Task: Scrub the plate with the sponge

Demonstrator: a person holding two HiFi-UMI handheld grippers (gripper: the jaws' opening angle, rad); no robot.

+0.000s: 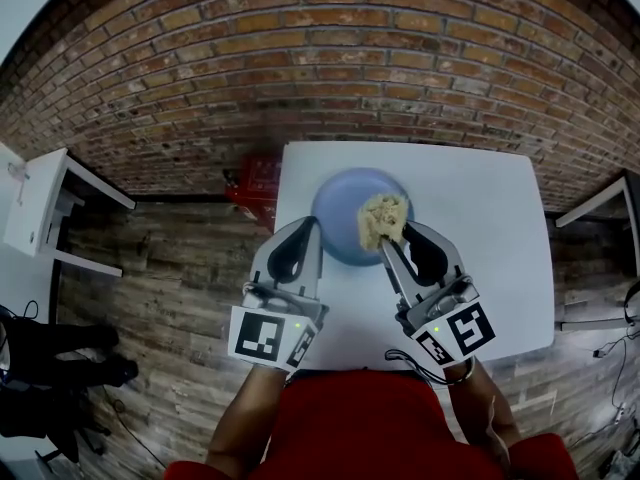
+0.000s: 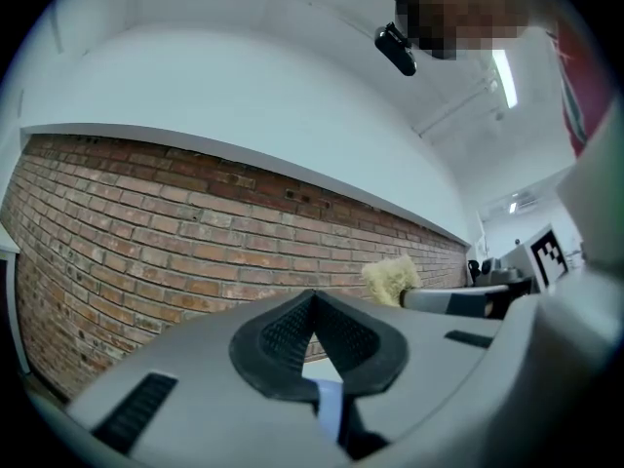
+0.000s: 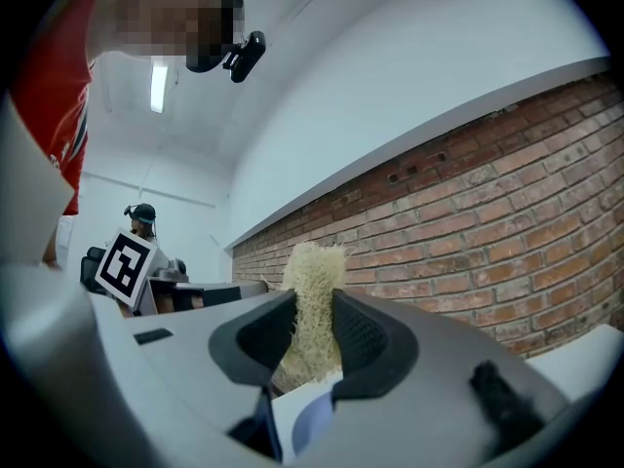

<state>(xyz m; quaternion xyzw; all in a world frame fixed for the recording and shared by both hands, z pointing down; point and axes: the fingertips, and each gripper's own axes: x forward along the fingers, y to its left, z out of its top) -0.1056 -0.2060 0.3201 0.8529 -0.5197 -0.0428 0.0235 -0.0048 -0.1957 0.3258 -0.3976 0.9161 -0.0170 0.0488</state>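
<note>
Head view: a blue plate [image 1: 340, 208] sits on a white table [image 1: 490, 258] near its far edge. The right hand-held gripper [image 1: 398, 236] holds a yellow sponge [image 1: 382, 218] over the plate's right side, and the left hand-held gripper [image 1: 304, 225] is just beside its near left rim. Left gripper view: its jaws are pressed together on nothing, so the plate is probably unbraced and hard scrubbing could shove it towards the far edge. Right gripper view: the jaws pinch only the sponge's lower part, so it may bend or slip out.
</note>
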